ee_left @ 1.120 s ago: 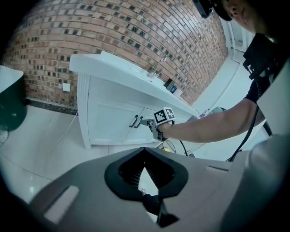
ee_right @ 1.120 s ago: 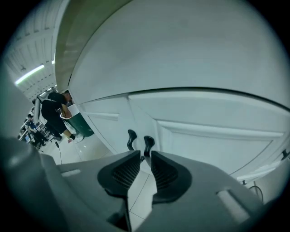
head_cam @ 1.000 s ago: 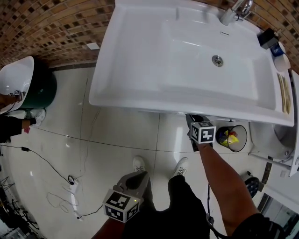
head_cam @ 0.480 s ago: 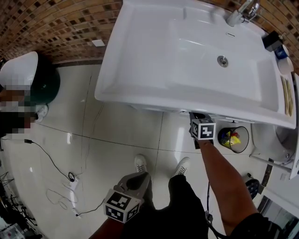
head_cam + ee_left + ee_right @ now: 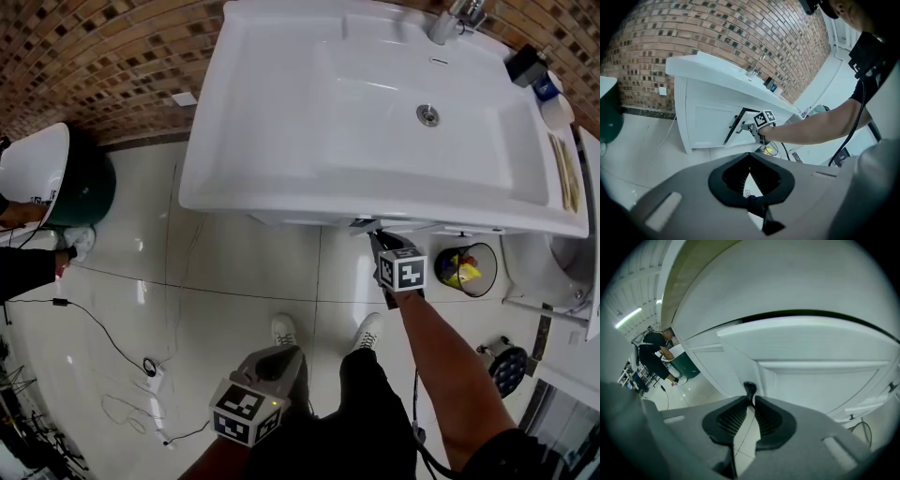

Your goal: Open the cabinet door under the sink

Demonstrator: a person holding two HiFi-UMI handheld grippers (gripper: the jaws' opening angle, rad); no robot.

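Note:
The white sink (image 5: 281, 141) fills the top of the head view. Below its front edge my right gripper (image 5: 380, 242) reaches in under the rim. In the right gripper view it (image 5: 751, 398) is shut on the dark door handle (image 5: 749, 389), with the white cabinet door (image 5: 825, 376) just behind. The left gripper view shows that door (image 5: 740, 138) standing ajar, a dark gap along its left edge, and the right gripper (image 5: 749, 126) at its handle. My left gripper (image 5: 277, 356) hangs low by the person's legs, its pads (image 5: 738, 176) shut on nothing.
A small bin (image 5: 466, 270) with coloured rubbish stands right of the cabinet. A green bin with a white lid (image 5: 56, 173) and another person (image 5: 23, 262) are at the far left. Cables (image 5: 122, 347) trail over the glossy floor tiles. A brick wall backs the sink.
The right gripper has drawn slightly back from under the sink with the handle, and the door's edge now shows past the rim. The left gripper has stayed low.

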